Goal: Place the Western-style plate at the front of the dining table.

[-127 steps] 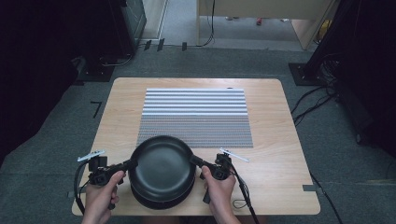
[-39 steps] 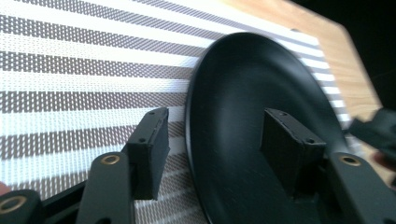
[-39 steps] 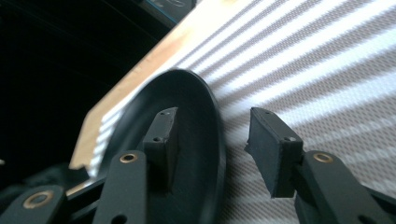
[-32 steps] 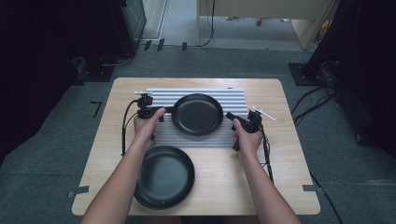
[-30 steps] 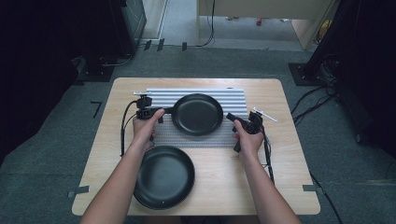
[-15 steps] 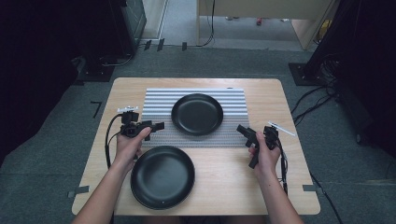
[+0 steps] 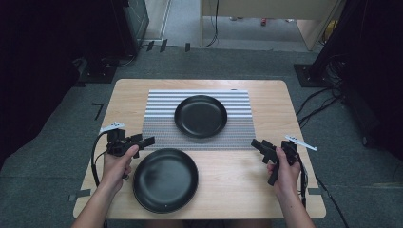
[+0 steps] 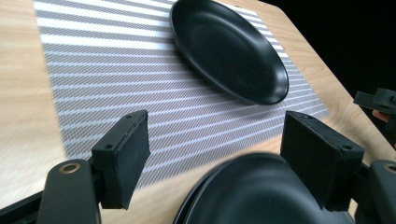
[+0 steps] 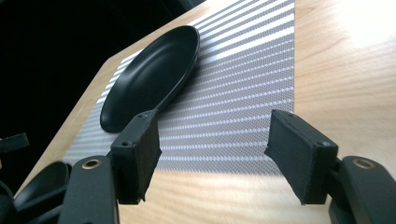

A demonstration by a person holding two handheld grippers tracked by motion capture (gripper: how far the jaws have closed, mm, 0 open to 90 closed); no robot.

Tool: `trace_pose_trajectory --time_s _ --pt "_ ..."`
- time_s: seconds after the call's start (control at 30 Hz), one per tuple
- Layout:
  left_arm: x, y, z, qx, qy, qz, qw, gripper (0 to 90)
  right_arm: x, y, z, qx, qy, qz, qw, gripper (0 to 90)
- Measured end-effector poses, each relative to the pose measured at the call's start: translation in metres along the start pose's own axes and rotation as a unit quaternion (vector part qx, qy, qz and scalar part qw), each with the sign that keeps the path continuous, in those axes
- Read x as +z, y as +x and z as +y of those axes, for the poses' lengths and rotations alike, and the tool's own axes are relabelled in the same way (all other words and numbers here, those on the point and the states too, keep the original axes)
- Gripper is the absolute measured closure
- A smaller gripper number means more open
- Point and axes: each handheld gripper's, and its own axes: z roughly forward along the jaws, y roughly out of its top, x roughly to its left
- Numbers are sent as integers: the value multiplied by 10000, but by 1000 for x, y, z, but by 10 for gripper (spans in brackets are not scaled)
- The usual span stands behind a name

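A black plate [image 7: 200,116] lies on the grey striped mat [image 7: 161,118], free of both grippers. A second black plate [image 7: 165,179] rests on the bare wood near the front edge. My left gripper [image 7: 145,141] hovers open just left of and behind that near plate, whose rim [image 8: 261,191] sits under its jaws. My right gripper [image 7: 259,144] is open at the mat's front right corner, with nothing between its pads. The far plate [image 9: 149,77] and mat [image 9: 243,93] lie ahead of it. From the left gripper view the far plate [image 8: 229,49] is beyond the jaws.
The wooden table [image 7: 285,109] stands on grey carpet. Cables [image 7: 328,99] trail on the floor to the right, and dark equipment stands at the back left. Bare wood lies to the right of the near plate.
Both grippers have let go of the plate on the mat and drawn back toward the front of the table, left toward the near plate, right toward the mat's front right corner.
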Motion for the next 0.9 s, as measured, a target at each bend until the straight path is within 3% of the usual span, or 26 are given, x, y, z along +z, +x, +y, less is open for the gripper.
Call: trace_pose_trajectory --time_s 0.17,0.4,0.7,0.9 --pt "-18 7 -6 -17 -144 93 9999 238 -15 -4 -4 -185 74 -6 9998 323" --pt "-46 18 -27 -24 -248 237 9994 237 -49 -19 -14 -482 106 -231 9985 268" --pt "-62 26 -50 -63 -255 479 9985 160 -80 -34 -23 -652 83 -479 9967 234" --pt "-73 30 -70 -83 -374 735 9966 112 -102 -44 -31 -817 90 -713 9941 210"
